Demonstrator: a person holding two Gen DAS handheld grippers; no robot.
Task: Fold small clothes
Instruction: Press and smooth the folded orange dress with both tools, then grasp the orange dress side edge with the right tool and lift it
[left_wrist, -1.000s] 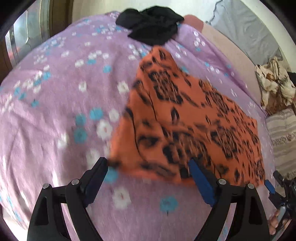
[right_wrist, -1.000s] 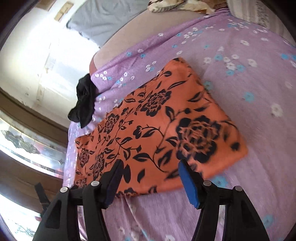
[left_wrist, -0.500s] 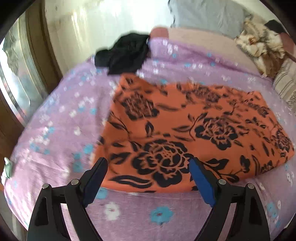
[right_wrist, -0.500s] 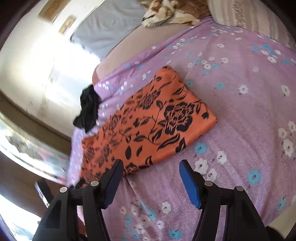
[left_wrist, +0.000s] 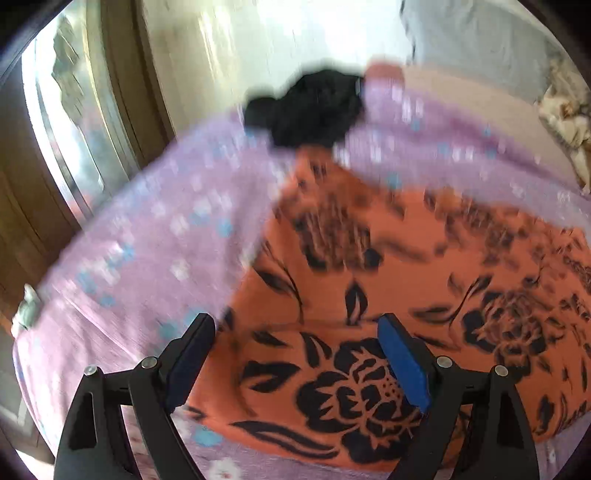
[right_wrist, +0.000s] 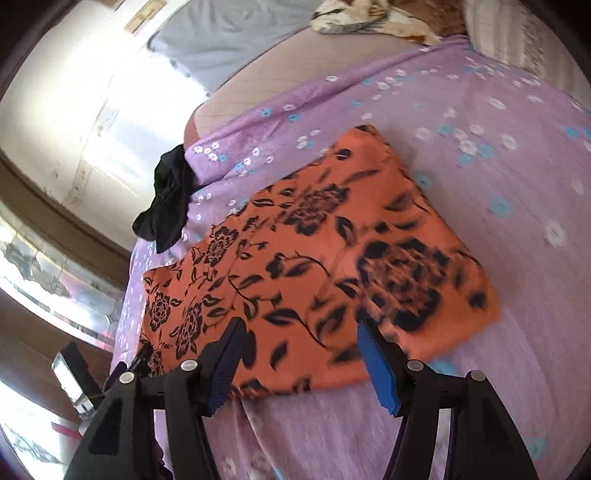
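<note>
over the near edge of the orange floral cloth (left_wrist: 406, 295) both tongs hang with pads apart and nothing clamped. left gripper (left_wrist: 295, 354): jaws spread wide, blue pads (left_wrist: 406, 369) either side of a big black rose print at the cloth's near-left corner, above the fabric, no pinch visible. right gripper (right_wrist: 299, 354): jaws released too, narrower gap, poised over the cloth's near edge towards its right end; cannot tell if the pad tips brush the fabric, motion blur there.

cloth itself: folded into a flat rectangle, lying on the purple flowered bedsheet (right_wrist: 517, 258), long side running across in front of both tongs. looks like a fold line runs across it in the right wrist view. edges lie flat on the sheet.

outward from the cloth: black garment (left_wrist: 310, 110) bunched up just past the cloth's far-left corner, at the edge of the sheet; in the left wrist view it looks almost touching that corner, in the right wrist view a strip of sheet sits between them. beyond the cloth's far side, bare pinkish mattress (right_wrist: 295, 70), then a grey pillow (right_wrist: 221, 37) against the wall. crumpled cream and brown patterned fabric (right_wrist: 369, 18) well beyond the cloth's far-right corner. left of the cloth, off the bed, a wooden-framed glass door (left_wrist: 74, 147). left wrist view heavily blurred.
</note>
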